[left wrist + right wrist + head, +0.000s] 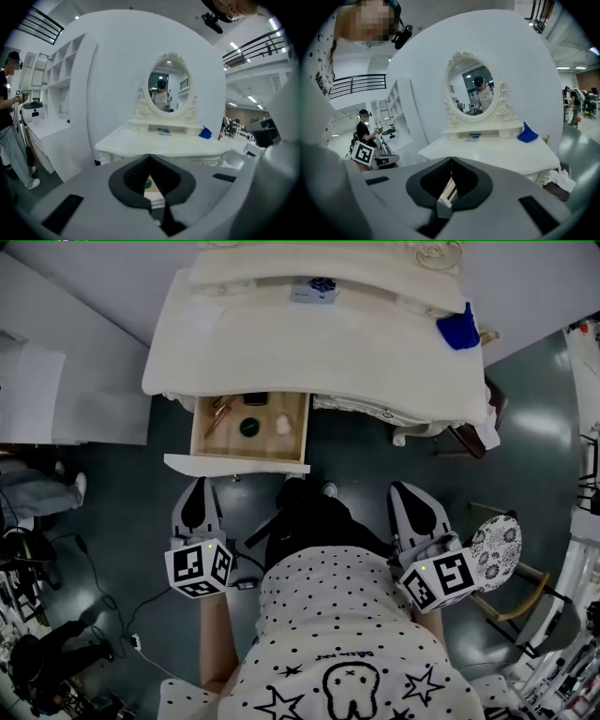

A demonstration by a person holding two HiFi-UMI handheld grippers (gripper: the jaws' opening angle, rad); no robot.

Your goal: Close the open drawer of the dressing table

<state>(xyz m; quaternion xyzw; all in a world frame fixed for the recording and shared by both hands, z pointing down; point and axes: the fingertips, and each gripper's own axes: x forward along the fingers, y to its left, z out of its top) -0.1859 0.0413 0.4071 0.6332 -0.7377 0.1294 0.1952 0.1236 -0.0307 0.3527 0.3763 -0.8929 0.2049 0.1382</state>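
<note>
The white dressing table stands ahead, with its wooden drawer pulled out at the left. Inside lie a copper-coloured item, a dark round thing and a pale lump. My left gripper hovers just in front of the drawer's white front panel, jaws shut and empty. My right gripper hangs lower right of the drawer, apart from it, also shut with nothing held. In the left gripper view the closed tips frame a slice of the drawer. In the right gripper view the tips meet below the tabletop.
A blue cloth and a small box lie on the tabletop, an oval mirror behind. A chair with a patterned cushion stands right of me. Cables and a person are at the left. White shelving flanks the table.
</note>
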